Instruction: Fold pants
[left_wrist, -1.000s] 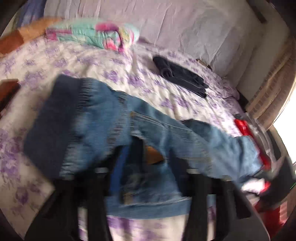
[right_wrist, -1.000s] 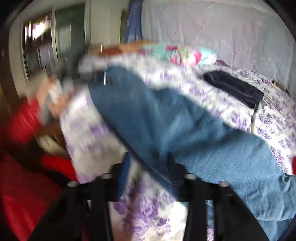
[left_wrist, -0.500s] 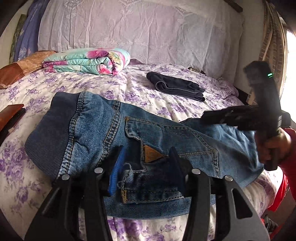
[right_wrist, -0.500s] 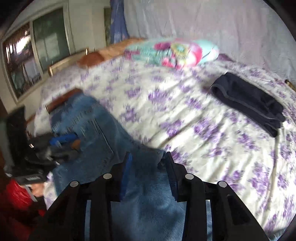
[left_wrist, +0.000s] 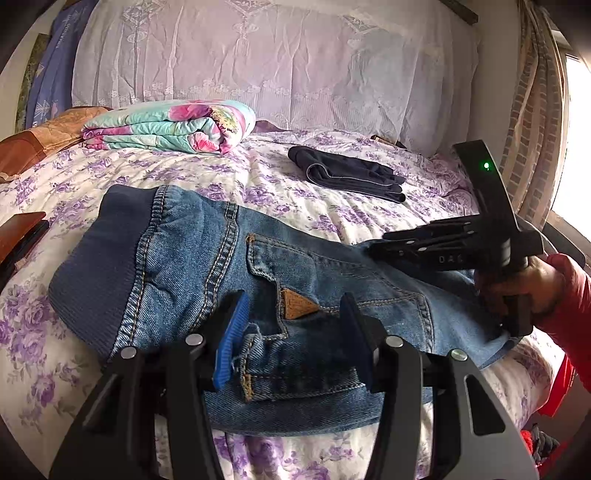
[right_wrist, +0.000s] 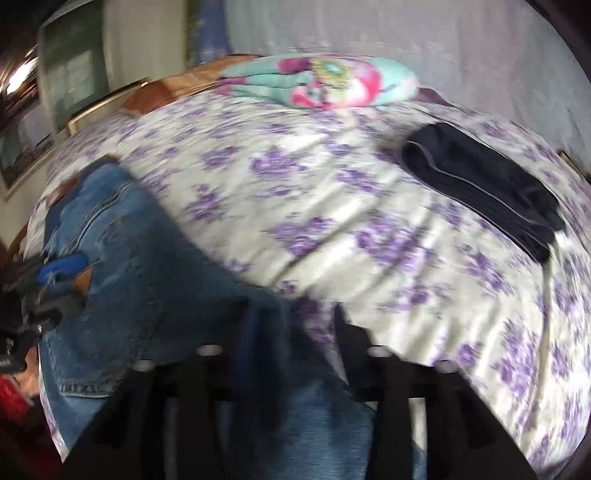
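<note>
Jeans (left_wrist: 207, 273) flat on bed (left_wrist: 258, 177), waistband end at left. Left gripper (left_wrist: 295, 332): jaws partly open, opening, straddling pocket area w/ denim between, pads not pressing. Right gripper (right_wrist: 291, 332): jaws opening over leg fabric; view blurred, contact unclear. Hand (left_wrist: 532, 284) partly cut off.

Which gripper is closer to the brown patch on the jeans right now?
Left. The left gripper straddles the brown patch, jaws opening. The right gripper is over the jeans leg, farther off.
</note>
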